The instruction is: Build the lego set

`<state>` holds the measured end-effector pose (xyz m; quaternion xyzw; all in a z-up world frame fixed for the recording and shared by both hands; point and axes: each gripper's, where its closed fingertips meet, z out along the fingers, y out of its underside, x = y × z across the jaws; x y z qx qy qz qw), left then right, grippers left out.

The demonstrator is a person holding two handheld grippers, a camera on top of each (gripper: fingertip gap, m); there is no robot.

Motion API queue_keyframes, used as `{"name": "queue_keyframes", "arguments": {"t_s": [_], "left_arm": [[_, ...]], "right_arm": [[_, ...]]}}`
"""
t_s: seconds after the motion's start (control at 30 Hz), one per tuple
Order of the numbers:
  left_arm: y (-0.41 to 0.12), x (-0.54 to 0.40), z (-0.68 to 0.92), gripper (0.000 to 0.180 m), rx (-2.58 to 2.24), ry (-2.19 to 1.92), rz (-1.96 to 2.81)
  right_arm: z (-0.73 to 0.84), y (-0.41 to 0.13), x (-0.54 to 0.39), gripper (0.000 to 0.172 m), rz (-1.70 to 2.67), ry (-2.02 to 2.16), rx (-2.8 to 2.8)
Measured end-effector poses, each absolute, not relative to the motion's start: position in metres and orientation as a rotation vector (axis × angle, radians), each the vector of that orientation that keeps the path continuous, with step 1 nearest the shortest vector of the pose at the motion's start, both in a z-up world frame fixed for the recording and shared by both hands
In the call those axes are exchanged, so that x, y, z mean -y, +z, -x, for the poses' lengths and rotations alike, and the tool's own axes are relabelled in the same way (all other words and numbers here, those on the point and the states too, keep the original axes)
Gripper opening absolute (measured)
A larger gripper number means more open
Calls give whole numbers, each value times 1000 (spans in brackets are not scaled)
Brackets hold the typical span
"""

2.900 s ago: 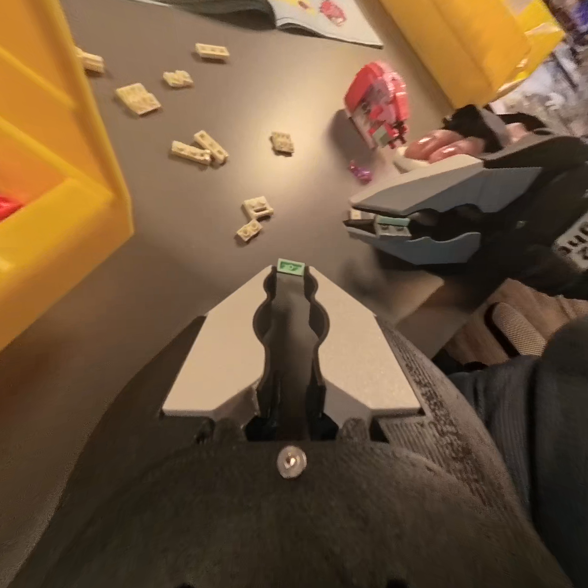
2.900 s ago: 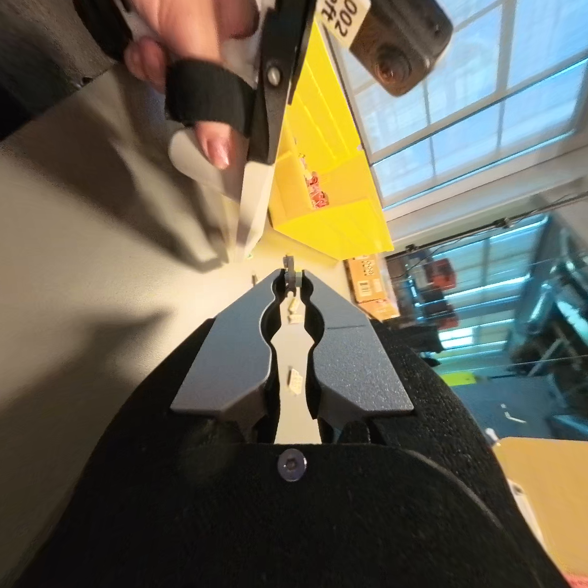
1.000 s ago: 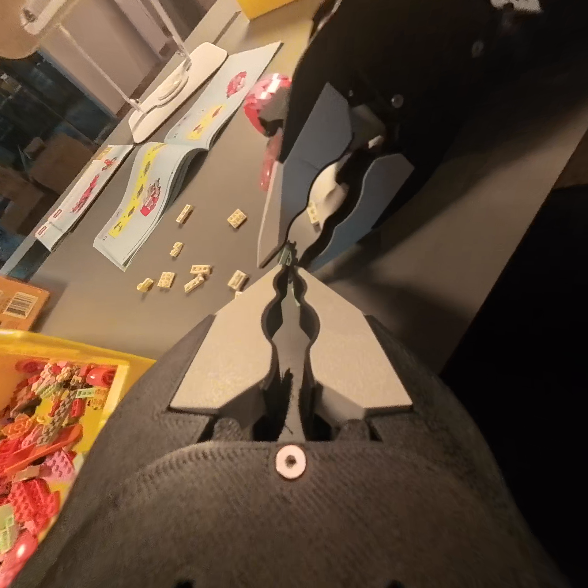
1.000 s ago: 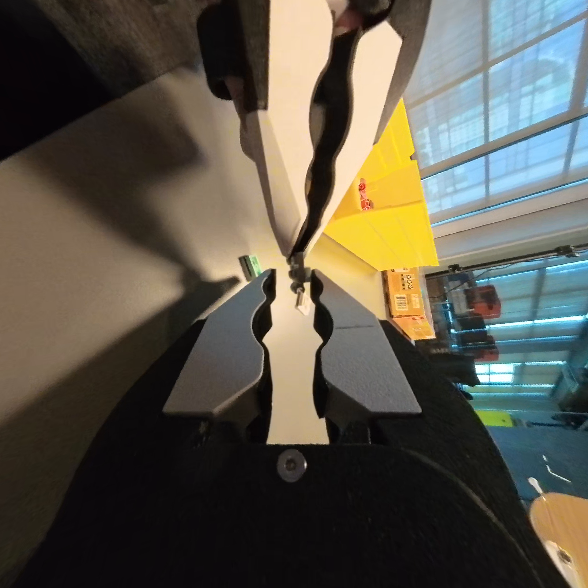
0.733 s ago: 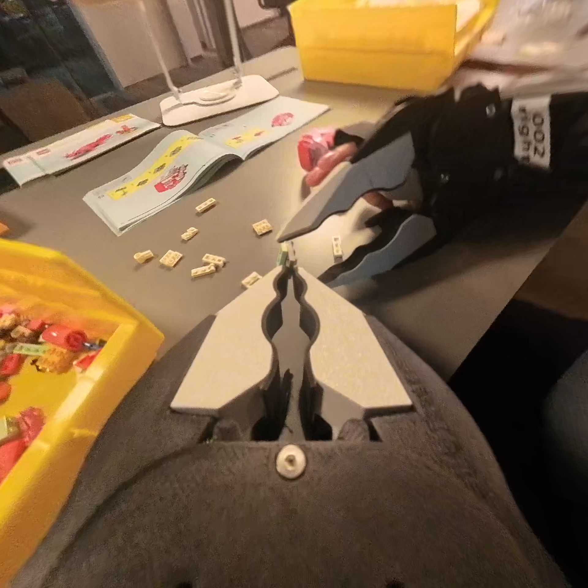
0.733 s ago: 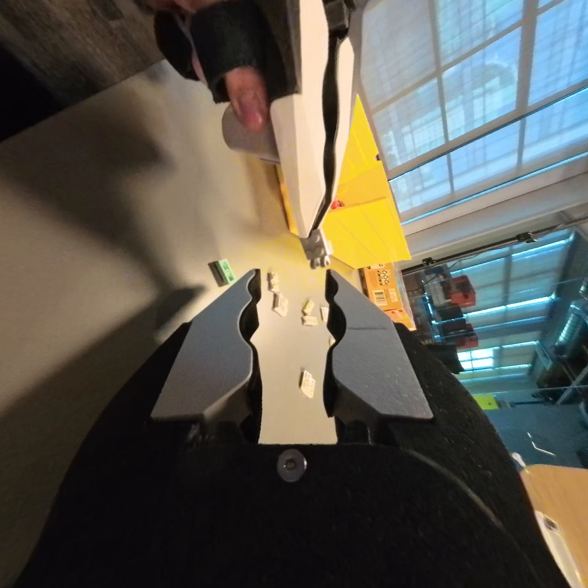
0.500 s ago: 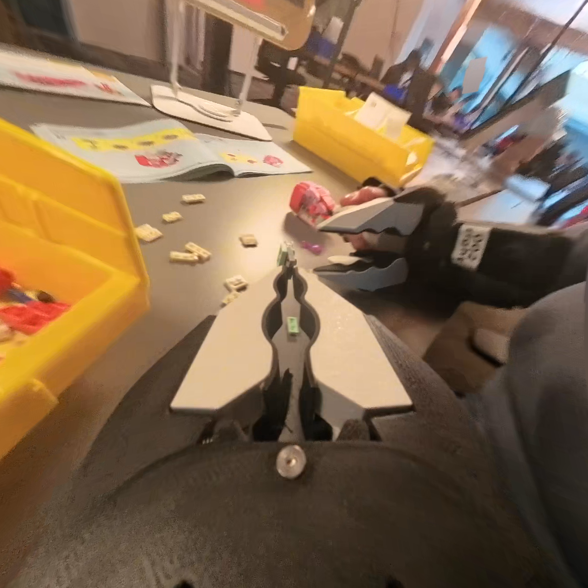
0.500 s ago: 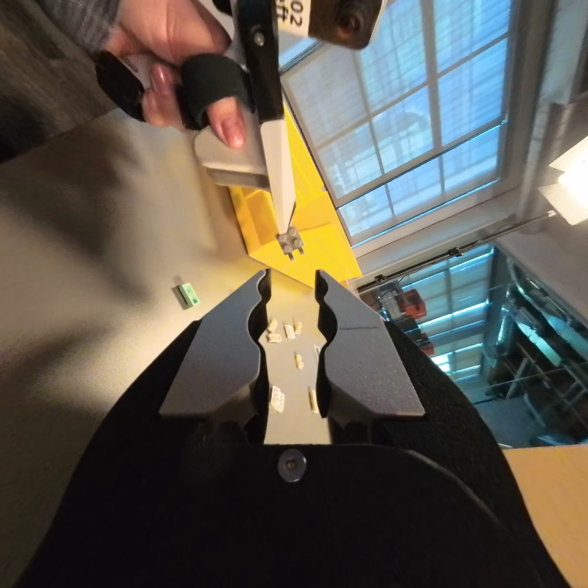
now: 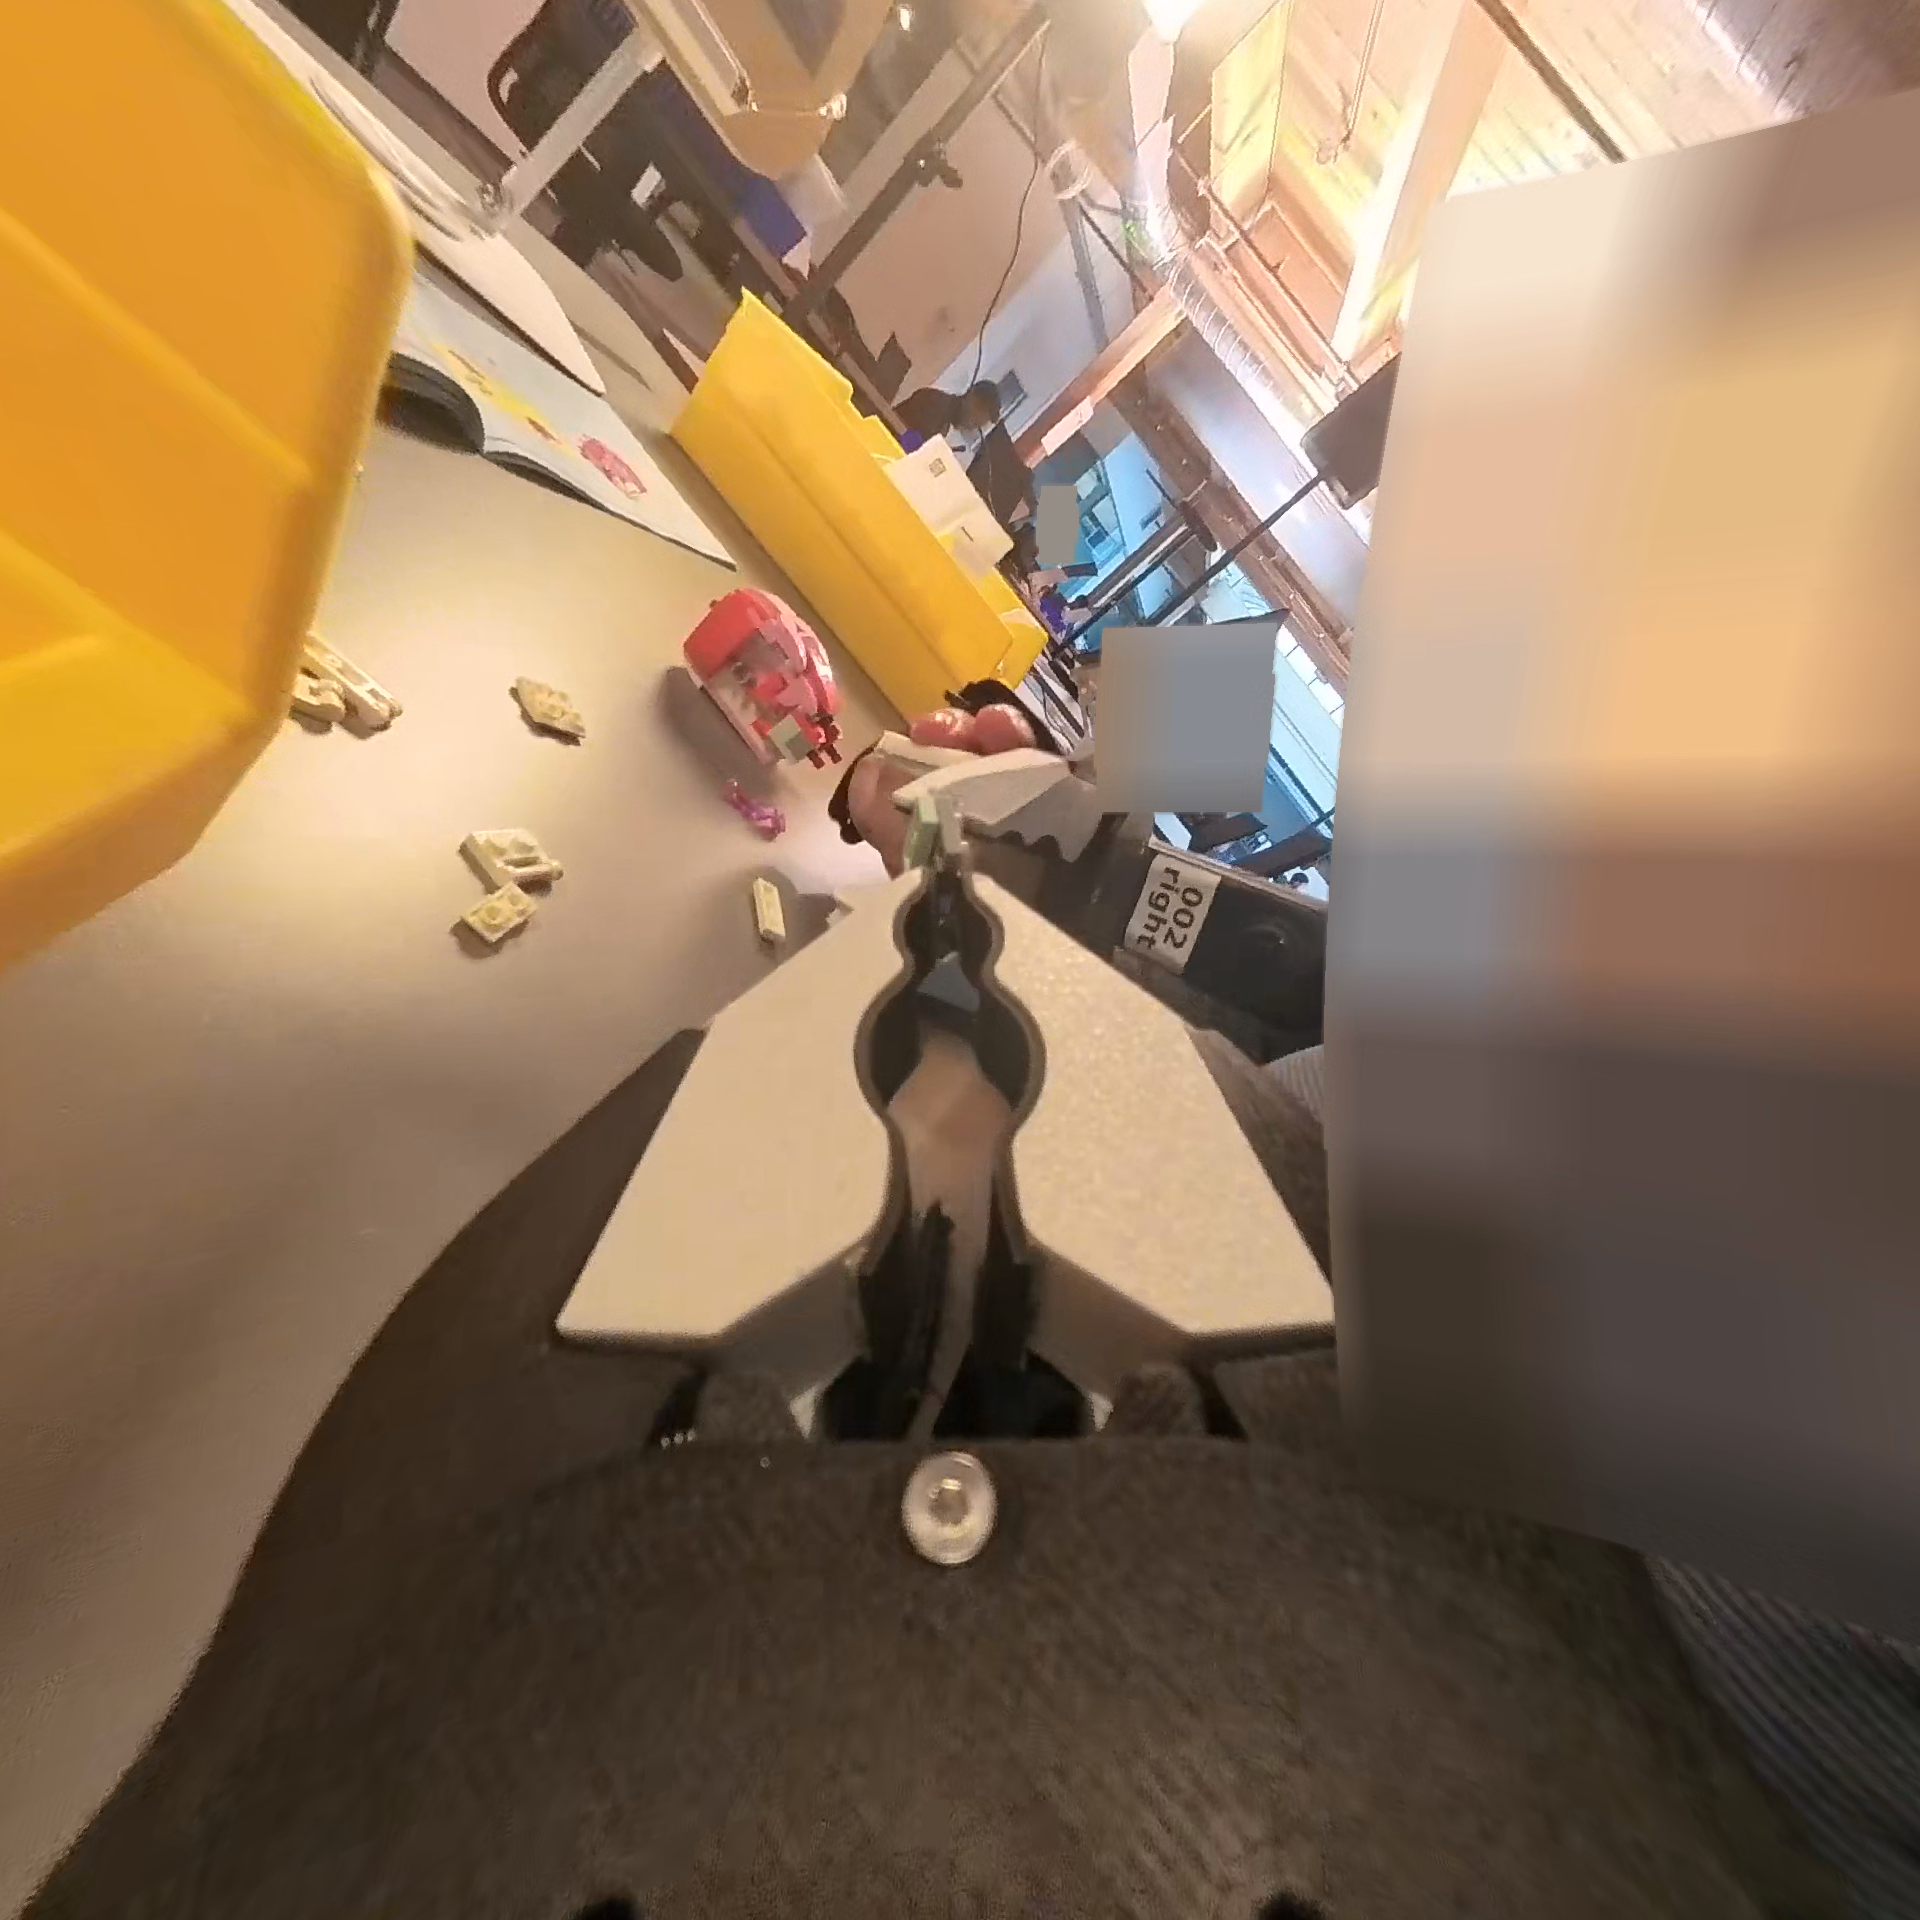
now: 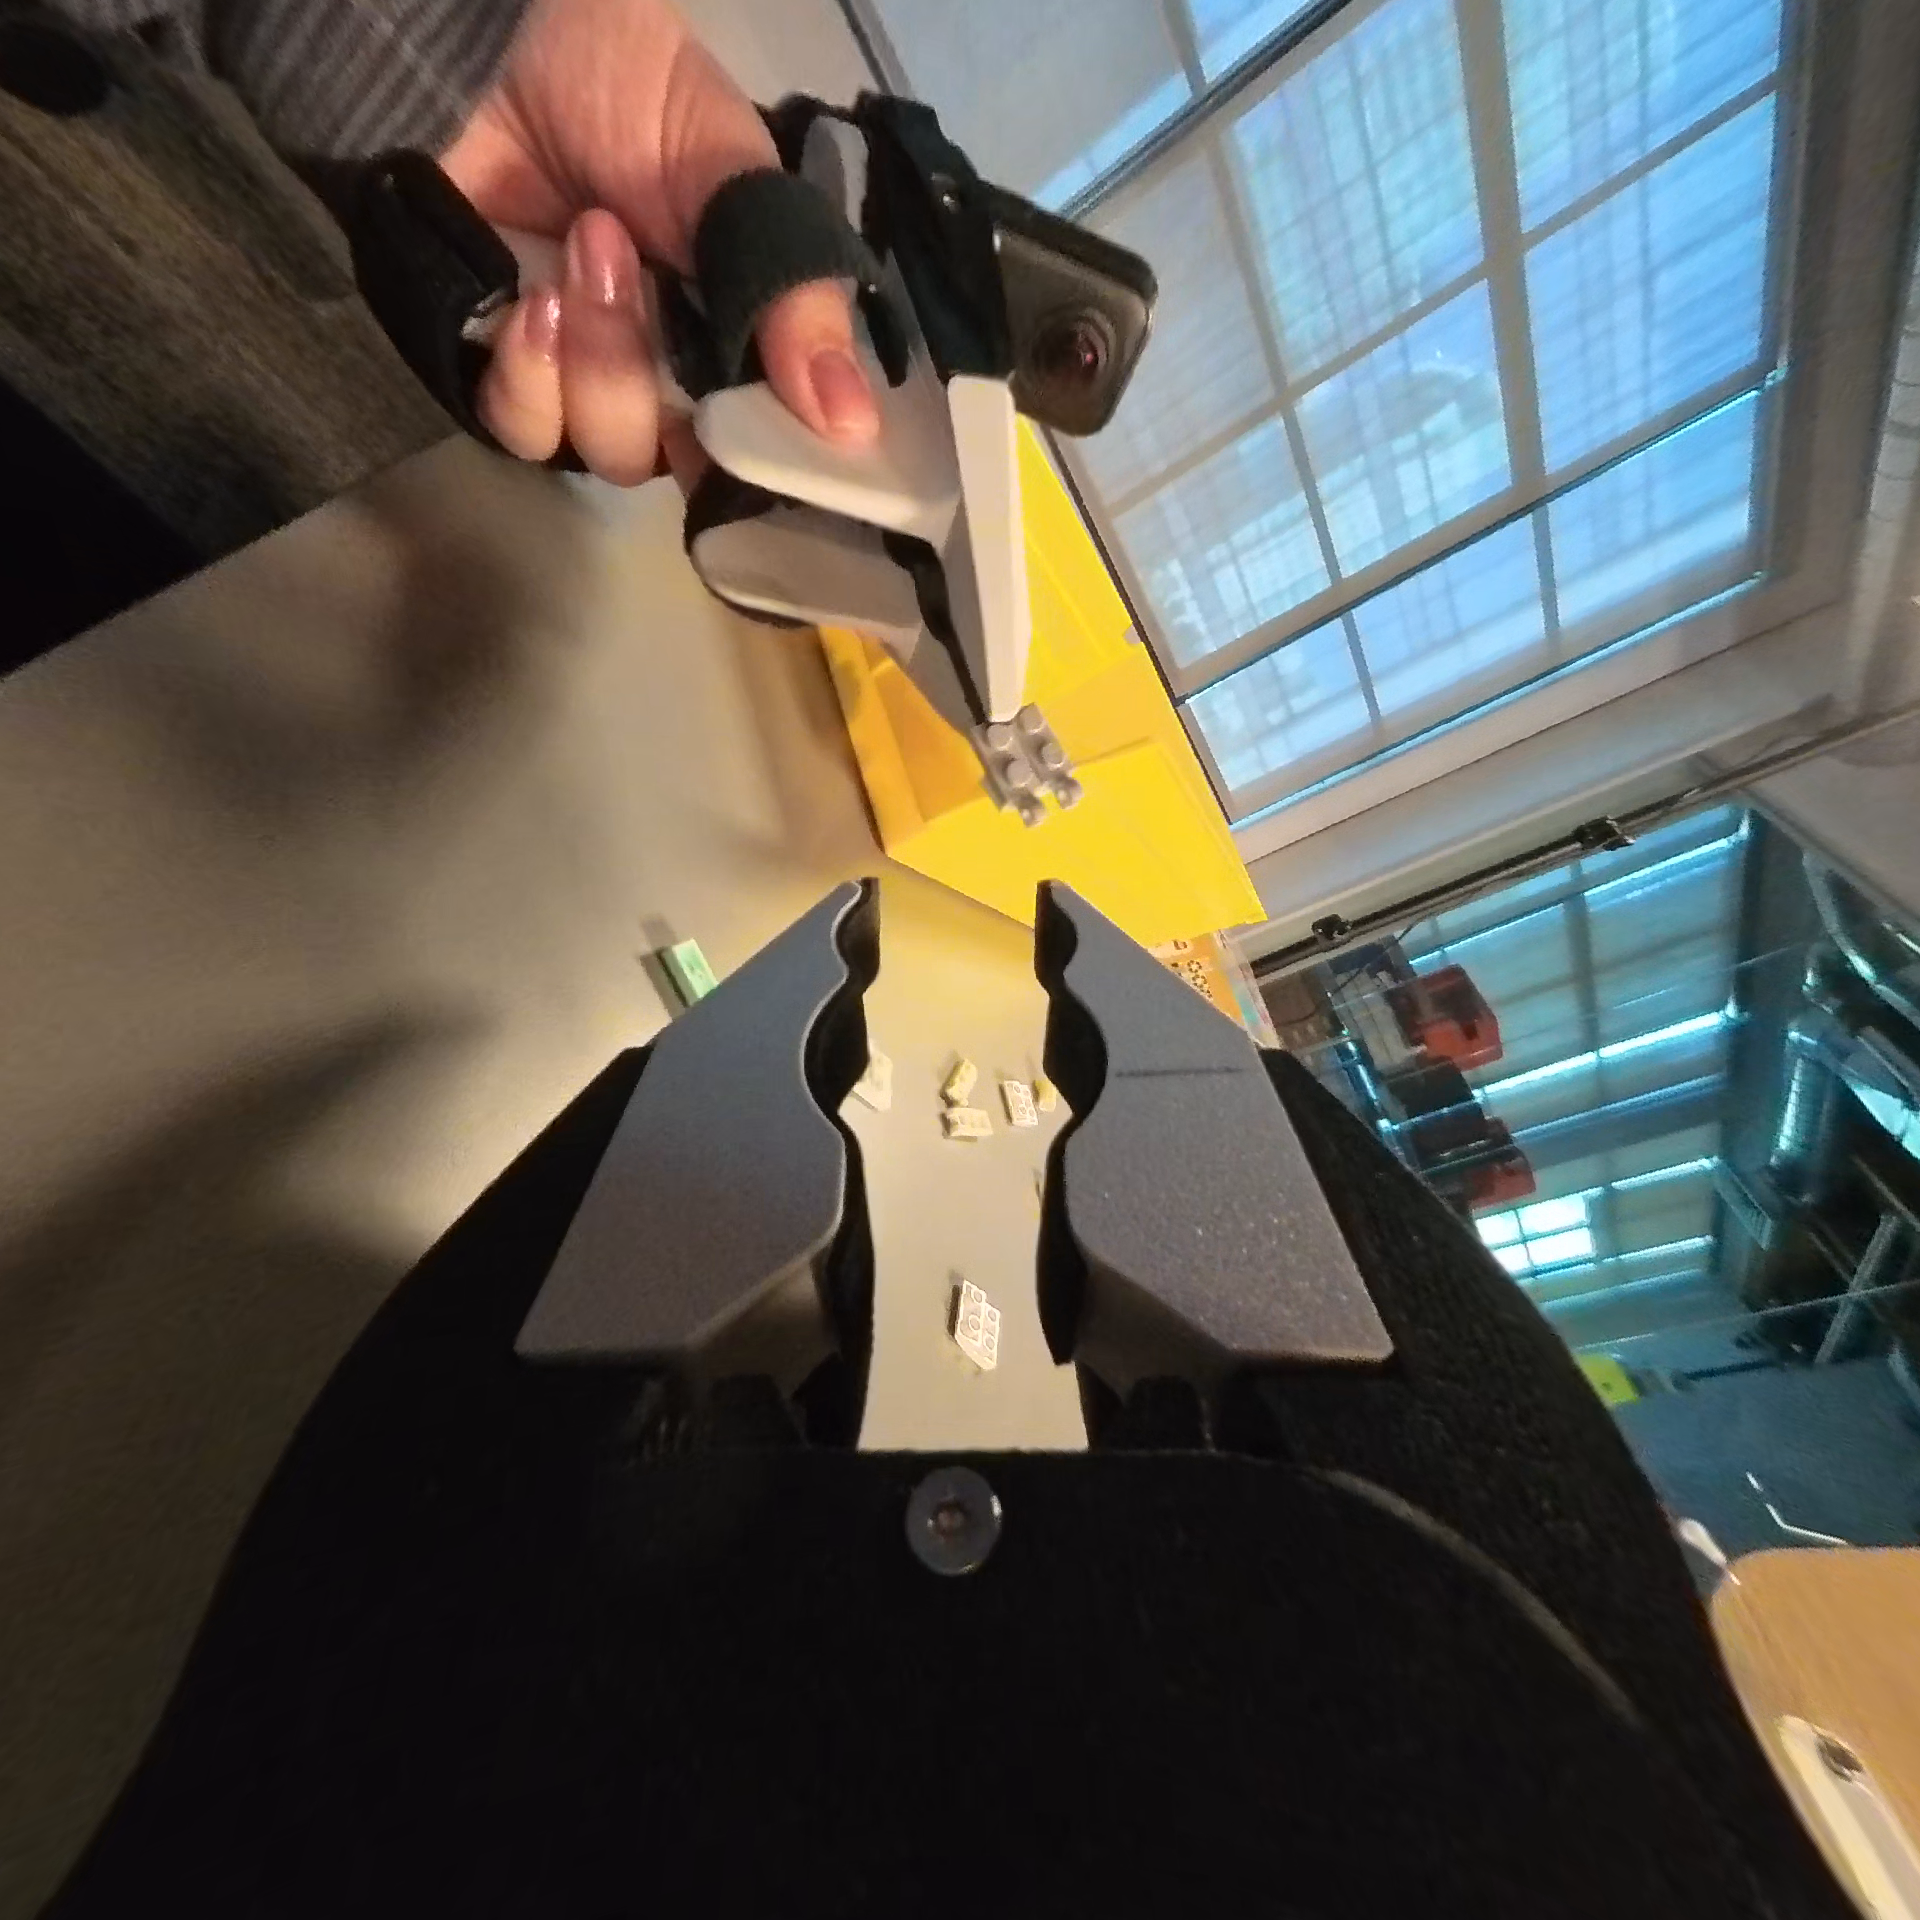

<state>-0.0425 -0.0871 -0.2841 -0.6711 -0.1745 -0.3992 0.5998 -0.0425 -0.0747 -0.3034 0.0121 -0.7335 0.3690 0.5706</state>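
- On the table (image 9: 260,935), the left wrist view alone shows a red and pink brick model (image 9: 764,681), an open booklet (image 9: 540,436), a second yellow bin (image 9: 852,540) farther back and a small purple piece (image 9: 750,808); a large blurred patch covers its right side.
- The right wrist view alone shows tall windows (image 10: 1455,364) and the person's hand (image 10: 644,239) strapped to the left tool, with its camera (image 10: 1081,332).
- A yellow bin (image 9: 156,468) fills the left wrist view's upper left corner, cut off by the edge; in the right wrist view it (image 10: 1039,831) stands behind the held piece.
- The right claw (image 10: 954,904) is released, its jaws apart and bare over cream plates (image 10: 966,1101) scattered on the table.
- The left claw (image 9: 935,883) is clenched on a small grey studded brick piece (image 10: 1023,764), lifted clear of the table; from the left wrist view the same piece (image 9: 930,831) shows only edge-on, with a pale green side, and the right claw just behind it is hard to make out.
- A small green tile (image 10: 686,971) lies on the table, partly hidden by the right claw's finger.
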Motion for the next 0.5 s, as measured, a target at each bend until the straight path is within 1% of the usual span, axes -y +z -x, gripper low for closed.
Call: {"name": "queue_keyframes", "arguments": {"t_s": [0.07, 0.23, 0.5], "left_arm": [[-288, 86, 39, 1, 399, -935, 1588], [-294, 84, 28, 1, 379, -986, 1639], [-303, 83, 22, 2, 362, -987, 1702]], "right_arm": [[42, -303, 76, 34, -24, 886, 1725], [32, -308, 87, 42, -96, 926, 1763], [32, -308, 87, 42, -96, 937, 1766]]}}
